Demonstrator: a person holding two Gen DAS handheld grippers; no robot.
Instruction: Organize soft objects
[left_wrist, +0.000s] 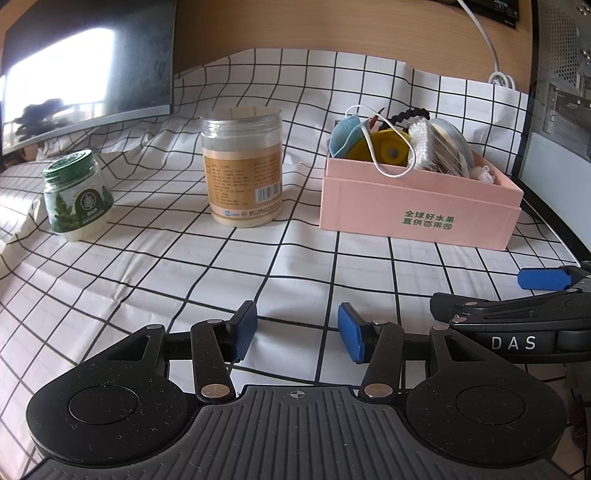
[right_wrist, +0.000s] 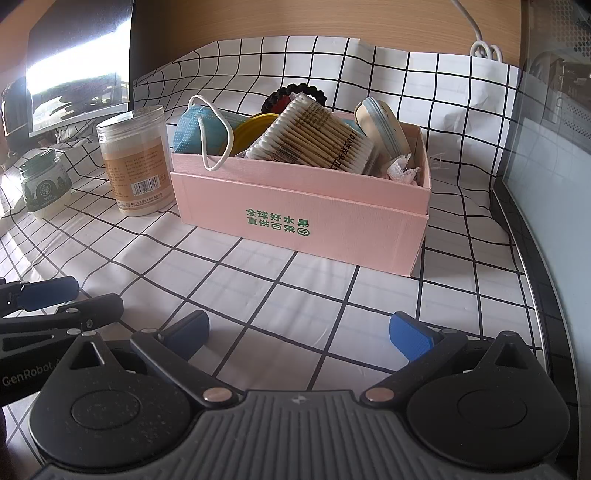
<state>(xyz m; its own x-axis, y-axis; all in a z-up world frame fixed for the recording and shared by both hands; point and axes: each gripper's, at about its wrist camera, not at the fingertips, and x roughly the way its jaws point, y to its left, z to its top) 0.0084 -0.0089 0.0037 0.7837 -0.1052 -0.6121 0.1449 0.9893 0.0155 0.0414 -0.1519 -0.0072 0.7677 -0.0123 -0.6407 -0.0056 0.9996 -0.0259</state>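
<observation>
the left gripper (left_wrist: 297, 330) and right gripper (right_wrist: 299, 332) are held with jaws apart and empty, low over the checked cloth (left_wrist: 147, 266). ahead of both, a pink box (right_wrist: 303, 210) is seen stuffed with a blue mask (right_wrist: 195, 129), cotton swabs (right_wrist: 314, 136) and a pouch (right_wrist: 380, 123). left of it two jars (left_wrist: 242, 170) are stood.

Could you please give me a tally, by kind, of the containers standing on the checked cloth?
Jars: 2, the tall clear jar and the small green-lidded jar.
Boxes: 1, the pink box, filled with a blue face mask, a cotton swab pack and other small items.
Total: 3 containers.
</observation>
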